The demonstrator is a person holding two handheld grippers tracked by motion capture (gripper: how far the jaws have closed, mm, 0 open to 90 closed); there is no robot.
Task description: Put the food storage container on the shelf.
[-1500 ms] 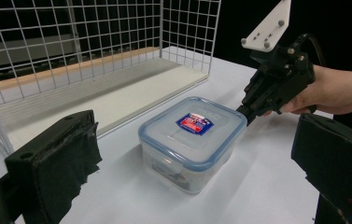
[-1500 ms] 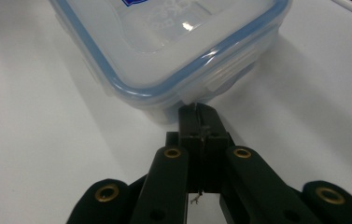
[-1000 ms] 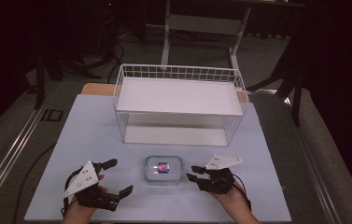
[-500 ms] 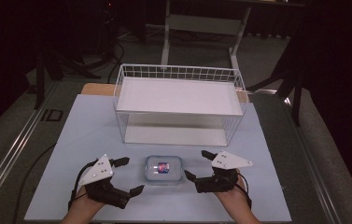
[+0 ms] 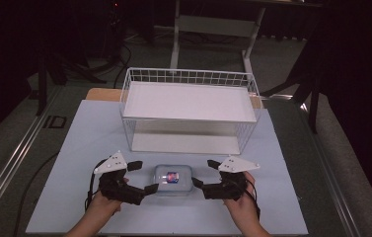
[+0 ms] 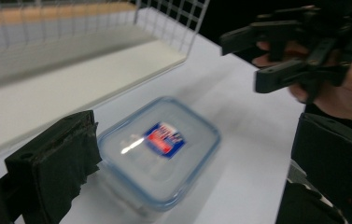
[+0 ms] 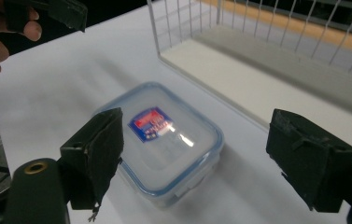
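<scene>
Beside lidded container [image 5: 173, 179]: both grippers level, facing inward, jaws apart.

Table contents, counted
One lidded plastic container [image 5: 173, 178]; one white wire basket [image 5: 189, 112]; two handheld grippers: left gripper [image 5: 139, 177], right gripper [image 5: 204, 174].

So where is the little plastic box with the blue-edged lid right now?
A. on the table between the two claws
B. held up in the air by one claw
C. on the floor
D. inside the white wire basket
A. The plastic box sits on the table, in front of the wire basket, with the left claw and right claw open on either side of it.
</scene>
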